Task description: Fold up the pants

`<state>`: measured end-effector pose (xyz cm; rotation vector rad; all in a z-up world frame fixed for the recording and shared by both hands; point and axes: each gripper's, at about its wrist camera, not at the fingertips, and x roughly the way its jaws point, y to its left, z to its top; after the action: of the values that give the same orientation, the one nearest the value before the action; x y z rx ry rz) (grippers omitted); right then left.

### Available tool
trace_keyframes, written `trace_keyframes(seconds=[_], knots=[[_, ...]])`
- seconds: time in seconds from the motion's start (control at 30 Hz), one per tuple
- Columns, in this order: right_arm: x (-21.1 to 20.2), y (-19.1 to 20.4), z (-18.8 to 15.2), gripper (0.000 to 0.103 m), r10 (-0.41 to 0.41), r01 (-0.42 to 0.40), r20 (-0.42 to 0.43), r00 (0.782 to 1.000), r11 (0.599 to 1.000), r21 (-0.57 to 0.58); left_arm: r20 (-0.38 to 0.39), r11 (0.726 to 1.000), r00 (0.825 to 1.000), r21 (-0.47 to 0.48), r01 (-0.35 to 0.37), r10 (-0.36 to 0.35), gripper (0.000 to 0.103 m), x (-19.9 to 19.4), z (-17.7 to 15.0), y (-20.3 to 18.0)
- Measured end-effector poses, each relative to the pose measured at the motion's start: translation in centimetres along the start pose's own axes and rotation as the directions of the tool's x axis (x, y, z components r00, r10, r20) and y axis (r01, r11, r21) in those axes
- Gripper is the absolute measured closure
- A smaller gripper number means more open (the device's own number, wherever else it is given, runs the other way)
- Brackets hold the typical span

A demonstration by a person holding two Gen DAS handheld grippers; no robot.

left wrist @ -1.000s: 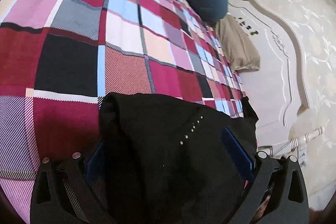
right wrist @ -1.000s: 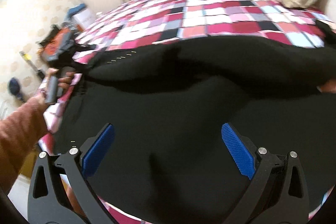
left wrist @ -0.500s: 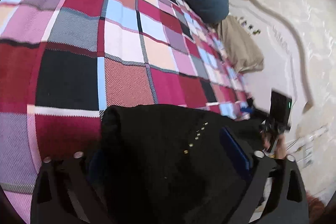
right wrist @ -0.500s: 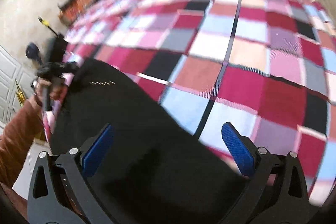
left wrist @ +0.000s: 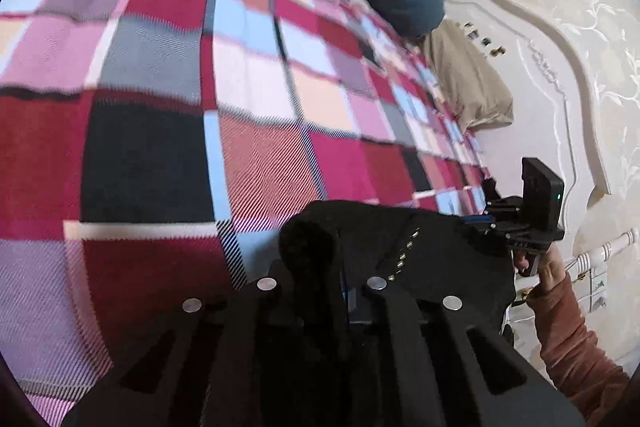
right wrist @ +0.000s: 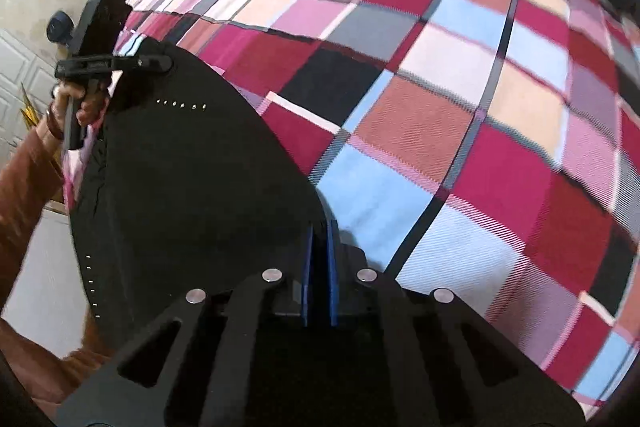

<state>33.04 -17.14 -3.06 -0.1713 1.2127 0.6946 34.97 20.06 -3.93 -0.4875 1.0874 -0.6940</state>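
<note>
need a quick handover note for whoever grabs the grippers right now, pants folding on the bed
Left gripper: jaws shut on a bunched corner of the black pants.
Right gripper: jaws shut on the pants' opposite edge.
Pants lie at the near edge of the checked bedspread, stretched between both grippers.
Done: both ends gripped.
Left: carry the fold over, lay flat, release.

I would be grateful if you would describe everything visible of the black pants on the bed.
The black pants are dark, soft-looking cloth lying mostly flat on the checked bedspread, near the bed's edge. Two short rows of small metal studs show on them. The left gripper is shut on a bunched fold at one corner, and the right gripper is shut on the opposite edge. Their full length is not in view.
</note>
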Motion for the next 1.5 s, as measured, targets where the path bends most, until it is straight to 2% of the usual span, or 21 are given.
trace_keyframes(seconds=[0.13,0.17,0.33,0.4,0.5,0.63,0.7,0.77,0.83,0.97,1.0,1.13,1.17,1.2,1.23,1.27,1.33,1.37,1.43,1.47,1.5], knots=[[-3.2,1.4,0.3,0.097,-0.047,0.047,0.099,0.994,0.999,0.005,0.075,0.999,0.996,0.026,0.037,-0.039,0.092,-2.6,0.3,-1.2],[-4.6,1.8,0.2,0.097,-0.06,0.06,0.139,0.989,0.998,0.008,0.087,0.998,0.995,0.029,0.047,-0.05,0.095,-3.3,0.3,-1.5],[-9.0,6.2,-0.8,0.097,-0.098,0.107,0.305,0.947,0.994,-0.012,0.153,0.99,0.981,0.086,0.111,-0.123,0.095,-6.6,-0.5,-4.2],[-11.0,8.9,-2.8,0.097,-0.12,0.142,0.37,0.921,0.989,-0.033,0.178,0.984,0.971,0.114,0.14,-0.159,0.095,-7.8,-1.7,-5.5],[-12.5,12.0,-6.0,0.097,-0.115,0.148,0.431,0.895,0.988,-0.043,0.199,0.974,0.961,0.157,0.163,-0.193,0.095,-9.1,-4.0,-7.4],[-12.3,15.9,-10.8,0.097,-0.149,0.203,0.467,0.872,0.977,-0.069,0.218,0.965,0.951,0.194,0.177,-0.218,0.095,-10.7,-8.0,-8.9],[-11.8,17.3,-13.1,0.097,-0.151,0.209,0.464,0.873,0.975,-0.076,0.224,0.963,0.948,0.195,0.184,-0.227,0.095,-11.3,-10.7,-9.1],[-10.7,17.7,-15.5,0.097,-0.133,0.179,0.442,0.887,0.982,-0.064,0.218,0.966,0.951,0.188,0.179,-0.219,0.095,-11.7,-13.6,-8.7],[-9.3,18.1,-17.9,0.097,-0.143,0.183,0.422,0.895,0.982,-0.054,0.208,0.97,0.956,0.173,0.172,-0.207,0.094,-11.7,-16.0,-8.3],[-5.8,18.1,-21.2,0.097,-0.095,0.102,0.365,0.926,0.995,0.001,0.171,0.986,0.974,0.099,0.132,-0.148,0.087,-10.8,-20.7,-6.6],[-4.6,18.2,-22.0,0.096,-0.097,0.1,0.341,0.935,0.995,0.008,0.164,0.989,0.977,0.079,0.123,-0.135,0.08,-10.4,-21.4,-6.1],[-2.0,18.6,-23.9,0.087,-0.097,0.088,0.31,0.946,0.995,0.041,0.167,0.994,0.981,-0.024,0.103,-0.098,0.071,-9.9,-24.1,-4.0],[-2.1,18.6,-24.2,0.077,-0.092,0.078,0.322,0.942,0.995,0.054,0.199,0.992,0.975,-0.047,0.115,-0.103,0.066,-10.4,-25.0,-3.6],[-2.4,18.6,-24.4,0.067,-0.074,0.053,0.337,0.939,0.996,0.071,0.227,0.99,0.968,-0.07,0.125,-0.106,0.052,-10.9,-25.5,-3.4],[-3.0,18.6,-24.8,0.049,-0.028,-0.005,0.356,0.934,0.996,0.093,0.266,0.984,0.958,-0.108,0.145,-0.112,0.04,-11.6,-26.3,-3.2],[-3.5,18.4,-25.1,0.037,-0.006,-0.04,0.376,0.927,0.993,0.115,0.296,0.978,0.947,-0.127,0.165,-0.121,0.028,-12.1,-26.9,-3.1],[-4.8,18.1,-26.0,0.034,0.005,-0.083,0.42,0.908,0.982,0.168,0.38,0.963,0.917,-0.176,0.202,-0.122,0.025,-13.7,-28.6,-3.6],[-5.2,17.8,-26.3,0.034,0.011,-0.103,0.434,0.901,0.976,0.189,0.4,0.96,0.909,-0.189,0.205,-0.116,0.025,-14.0,-29.1,-3.9],[-5.9,16.7,-27.3,0.034,0.028,-0.169,0.476,0.879,0.951,0.257,0.489,0.941,0.862,-0.209,0.266,-0.135,0.024,-14.7,-30.7,-5.0],[-6.2,15.9,-27.8,0.034,0.048,-0.226,0.506,0.861,0.928,0.297,0.53,0.928,0.838,-0.23,0.294,-0.134,0.024,-14.5,-31.4,-5.6],[-6.3,15.0,-28.3,0.034,0.074,-0.29,0.537,0.84,0.898,0.33,0.547,0.917,0.826,-0.247,0.314,-0.136,0.024,-14.2,-31.8,-5.9]])
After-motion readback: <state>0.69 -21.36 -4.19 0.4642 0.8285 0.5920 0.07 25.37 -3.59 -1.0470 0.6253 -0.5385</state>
